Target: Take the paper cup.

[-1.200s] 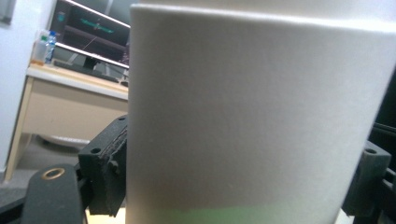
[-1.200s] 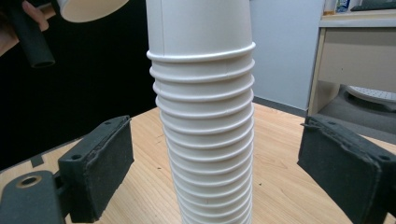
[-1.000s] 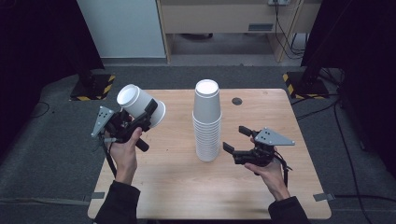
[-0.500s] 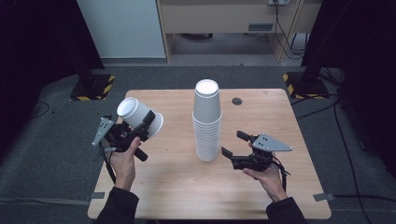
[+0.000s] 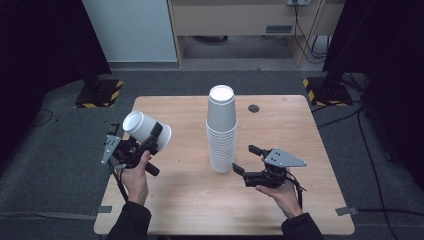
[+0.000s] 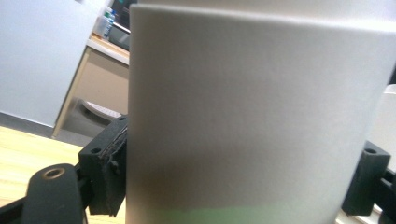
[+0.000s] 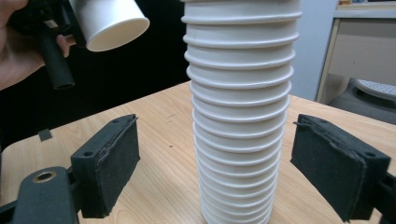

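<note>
left gripper (image 5: 150, 141) grasping plain white cup (image 5: 145, 129); right gripper (image 5: 248, 162) released beside unmarked cup stack (image 5: 222, 130).

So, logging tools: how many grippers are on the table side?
2: the left gripper holds a cup at the left edge; the right gripper is open beside the stack.

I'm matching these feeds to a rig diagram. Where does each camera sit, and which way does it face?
High view: above the person's side, facing forward and down on the table; forearms, both hands show.
Left gripper view: on the left gripper, facing the cup it clamps.
Right gripper view: on the right gripper, facing the stack; open jaws show.
Shared: high and right views show stack and cup.
</note>
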Demonstrator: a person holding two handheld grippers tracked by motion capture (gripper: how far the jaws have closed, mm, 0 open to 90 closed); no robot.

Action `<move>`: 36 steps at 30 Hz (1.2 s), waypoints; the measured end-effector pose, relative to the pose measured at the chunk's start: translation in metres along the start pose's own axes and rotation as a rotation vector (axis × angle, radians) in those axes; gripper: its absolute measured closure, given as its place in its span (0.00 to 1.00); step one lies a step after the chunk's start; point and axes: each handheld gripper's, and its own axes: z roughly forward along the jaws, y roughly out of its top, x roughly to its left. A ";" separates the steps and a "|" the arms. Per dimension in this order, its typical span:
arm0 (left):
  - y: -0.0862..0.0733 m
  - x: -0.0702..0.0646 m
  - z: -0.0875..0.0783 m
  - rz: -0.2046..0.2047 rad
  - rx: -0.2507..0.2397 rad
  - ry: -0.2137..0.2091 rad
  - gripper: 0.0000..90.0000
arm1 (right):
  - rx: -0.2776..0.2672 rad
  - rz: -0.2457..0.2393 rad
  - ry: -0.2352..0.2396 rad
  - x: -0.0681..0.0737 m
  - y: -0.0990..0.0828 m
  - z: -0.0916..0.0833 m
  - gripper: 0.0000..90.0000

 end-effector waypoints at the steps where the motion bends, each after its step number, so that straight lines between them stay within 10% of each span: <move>1: -0.001 0.001 -0.001 -0.002 -0.006 0.006 0.17 | 0.001 -0.001 0.005 0.002 -0.001 0.001 0.18; 16: -0.018 0.010 -0.009 -0.173 0.013 0.016 0.17 | -0.020 -0.019 0.025 0.014 -0.004 0.005 0.28; 36: -0.030 0.010 -0.014 -0.267 0.080 -0.001 0.17 | -0.045 -0.025 0.105 0.037 -0.005 0.032 0.37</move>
